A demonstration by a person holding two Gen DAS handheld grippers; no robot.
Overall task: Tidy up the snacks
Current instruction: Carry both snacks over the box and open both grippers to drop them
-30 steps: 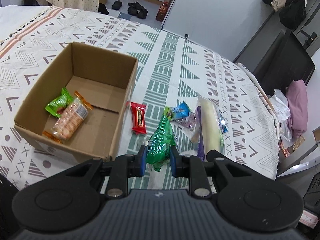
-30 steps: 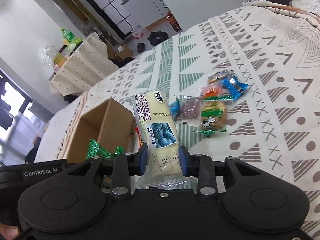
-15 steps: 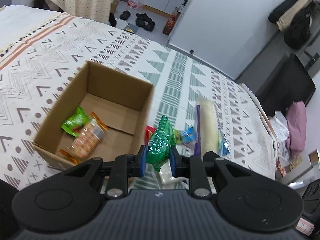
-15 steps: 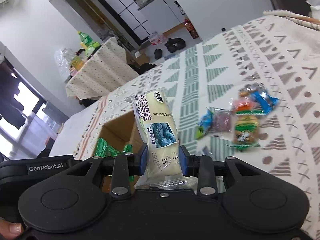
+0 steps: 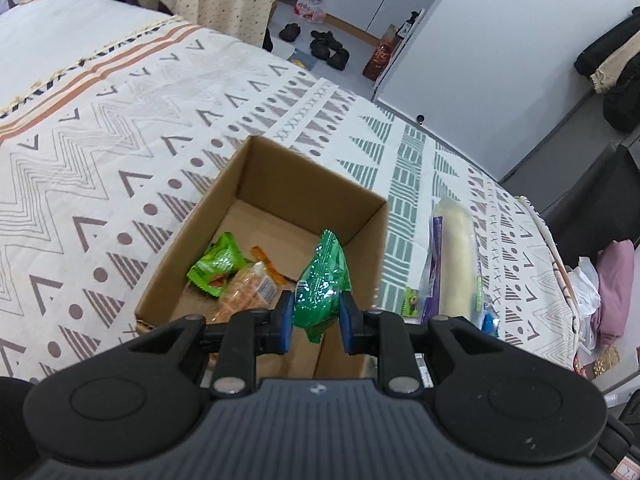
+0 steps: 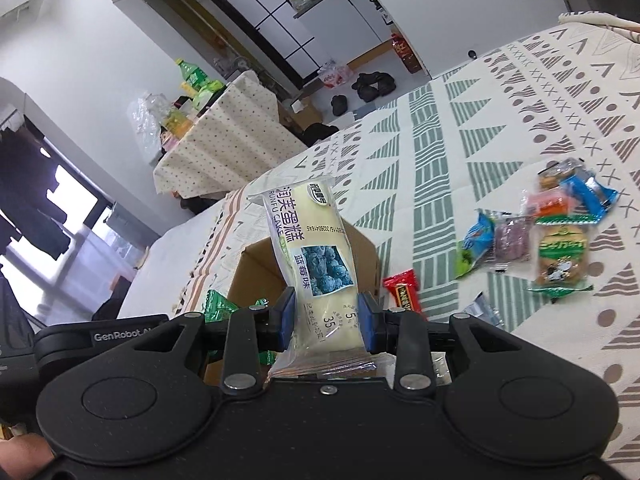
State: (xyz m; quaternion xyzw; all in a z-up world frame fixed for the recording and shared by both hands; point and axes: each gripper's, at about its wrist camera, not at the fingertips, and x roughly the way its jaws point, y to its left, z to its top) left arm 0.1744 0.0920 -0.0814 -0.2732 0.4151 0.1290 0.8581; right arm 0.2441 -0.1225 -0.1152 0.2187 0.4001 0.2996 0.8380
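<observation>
My left gripper [image 5: 316, 322] is shut on a green snack packet [image 5: 322, 280] and holds it above the near right corner of an open cardboard box [image 5: 256, 168]. The box holds a light green packet [image 5: 216, 262] and an orange cracker pack [image 5: 248, 286]. My right gripper [image 6: 326, 320] is shut on a pale blueberry cake packet [image 6: 310, 248], raised just right of the box [image 6: 256, 268]; the packet also shows in the left wrist view [image 5: 454, 256]. A red candy bar [image 6: 404, 292] lies on the cloth beside the box.
Several loose snacks [image 6: 560, 252] lie on the patterned cloth [image 6: 520, 120] to the right. The green packet and left gripper body [image 6: 100, 336] show at the right wrist view's lower left. A draped side table [image 6: 224, 136] stands beyond the cloth.
My left gripper has carried the green packet leftward, from over the cloth to above the box. My right gripper has lifted the cake packet and moved it toward the box.
</observation>
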